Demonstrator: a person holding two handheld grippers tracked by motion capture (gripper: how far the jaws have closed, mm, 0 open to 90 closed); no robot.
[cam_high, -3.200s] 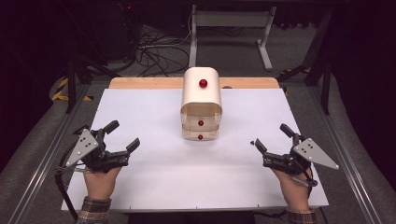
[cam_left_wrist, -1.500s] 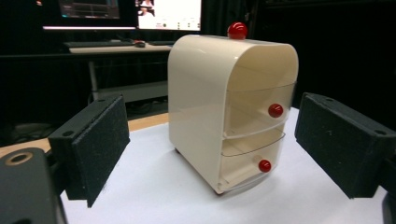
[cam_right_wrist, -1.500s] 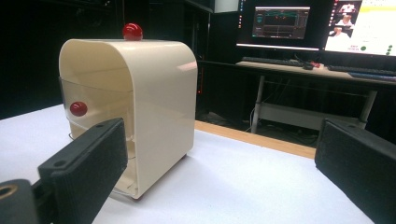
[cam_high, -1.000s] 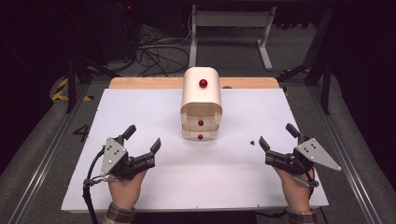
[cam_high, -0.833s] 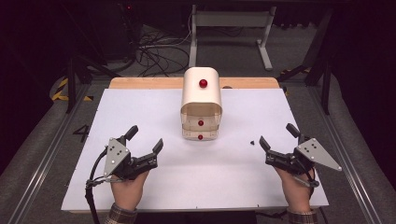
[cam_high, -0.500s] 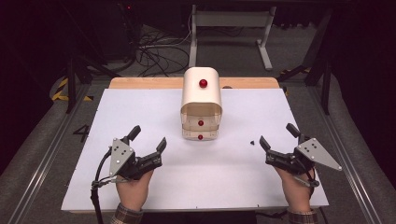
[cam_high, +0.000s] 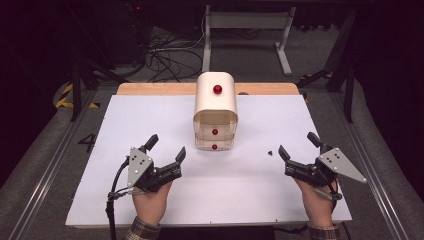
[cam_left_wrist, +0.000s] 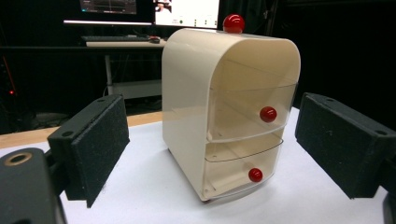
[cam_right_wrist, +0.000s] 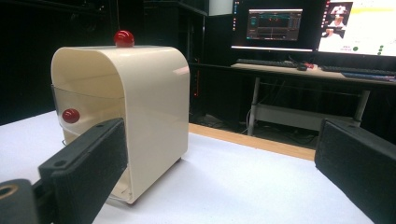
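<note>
Left gripper (cam_high: 166, 148) nearer drawer cabinet (cam_high: 215, 111), fingers apart

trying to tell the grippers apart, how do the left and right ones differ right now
The left gripper sits nearer the drawer box, aimed at its drawer fronts; the right gripper is farther out, off the box's side. The left grey plate faces left, the right one right. Both are open, empty and held low over the white table.

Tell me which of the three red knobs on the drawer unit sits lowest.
The bottom drawer knob sits lowest, near the table. The second knob is on the drawer above it, and the third knob stands on top of the cream drawer unit.
</note>
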